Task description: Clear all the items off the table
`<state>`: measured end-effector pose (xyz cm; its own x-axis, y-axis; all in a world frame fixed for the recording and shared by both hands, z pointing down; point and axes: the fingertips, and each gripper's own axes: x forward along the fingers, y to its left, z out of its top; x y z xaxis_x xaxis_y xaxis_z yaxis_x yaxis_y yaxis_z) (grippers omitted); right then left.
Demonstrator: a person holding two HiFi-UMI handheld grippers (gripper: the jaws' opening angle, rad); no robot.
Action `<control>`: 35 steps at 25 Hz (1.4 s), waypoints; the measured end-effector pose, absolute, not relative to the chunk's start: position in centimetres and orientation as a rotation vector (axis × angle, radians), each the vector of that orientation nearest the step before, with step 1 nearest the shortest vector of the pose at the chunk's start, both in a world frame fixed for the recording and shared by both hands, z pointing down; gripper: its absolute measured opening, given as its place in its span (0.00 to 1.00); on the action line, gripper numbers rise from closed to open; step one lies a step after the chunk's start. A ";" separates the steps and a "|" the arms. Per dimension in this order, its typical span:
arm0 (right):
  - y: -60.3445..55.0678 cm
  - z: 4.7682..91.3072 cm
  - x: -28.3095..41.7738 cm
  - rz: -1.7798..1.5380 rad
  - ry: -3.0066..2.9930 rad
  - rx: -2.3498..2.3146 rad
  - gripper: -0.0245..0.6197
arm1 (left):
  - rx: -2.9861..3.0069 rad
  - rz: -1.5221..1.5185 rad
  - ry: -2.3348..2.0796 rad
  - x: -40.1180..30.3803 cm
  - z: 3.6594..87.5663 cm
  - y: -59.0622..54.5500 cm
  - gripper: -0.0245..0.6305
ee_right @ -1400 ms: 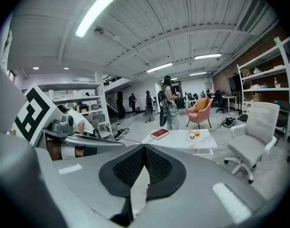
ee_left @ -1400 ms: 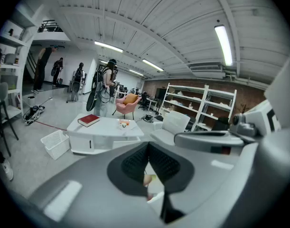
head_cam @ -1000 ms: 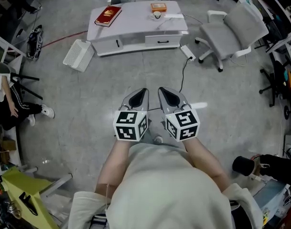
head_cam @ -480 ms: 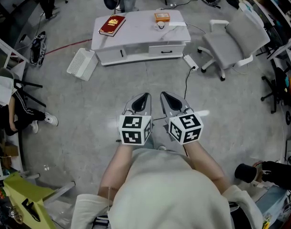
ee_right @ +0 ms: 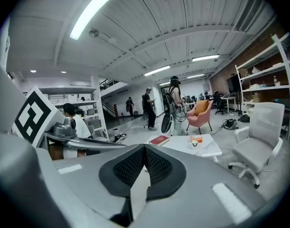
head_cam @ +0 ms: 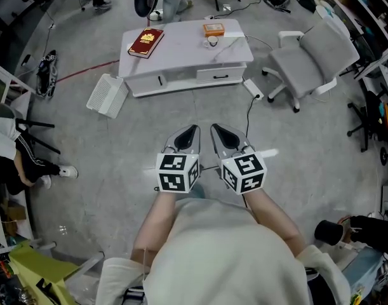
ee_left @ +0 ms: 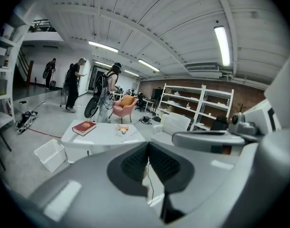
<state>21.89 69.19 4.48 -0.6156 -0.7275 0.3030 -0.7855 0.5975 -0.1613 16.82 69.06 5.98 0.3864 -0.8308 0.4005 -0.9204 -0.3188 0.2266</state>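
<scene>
The fingers of my left gripper (ee_left: 148, 146) are pressed together along their ribbed pads, with nothing between them. The fingers of my right gripper (ee_right: 145, 147) are the same: pads flat against each other and empty. Both tools point forward and a little down, side by side and just apart, over bare floor (head_cam: 149, 132).

What has changed is my position, not my grip. Over the last second the low white surface (head_cam: 181, 53) has slid down the head view towards me, while the two grippers have kept their place in front of my body, closed throughout. I take that to mean I am walking up to it. The clearing has not begun, and the surface is not within reach yet.

Everything I have to remove is on that surface. A red book (head_cam: 146, 42) lies at its left end, close to the far left corner. A small orange box (head_cam: 213, 28) sits against the far edge, right of the middle. A little white cup (head_cam: 210, 41) stands just beside it on my side. Something pale and flat lies right of the cup, but I cannot tell what it is.

A white basket (head_cam: 107, 94) lies on the floor off the near left corner. A grey chair (head_cam: 311, 49) stands off the right end. I will have to spread my fingers before I take anything.
</scene>
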 end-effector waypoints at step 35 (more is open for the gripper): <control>55.9 5.7 11.6 0.513 -2.529 1.360 0.03 | 2.314 0.391 -1.366 7.2 7.0 55.3 0.05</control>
<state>11.65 55.91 5.66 -0.5452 -0.7593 0.3553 -0.8377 0.5094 -0.1971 7.20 55.30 6.99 0.4767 -0.7595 0.4426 -0.8787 -0.4269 0.2138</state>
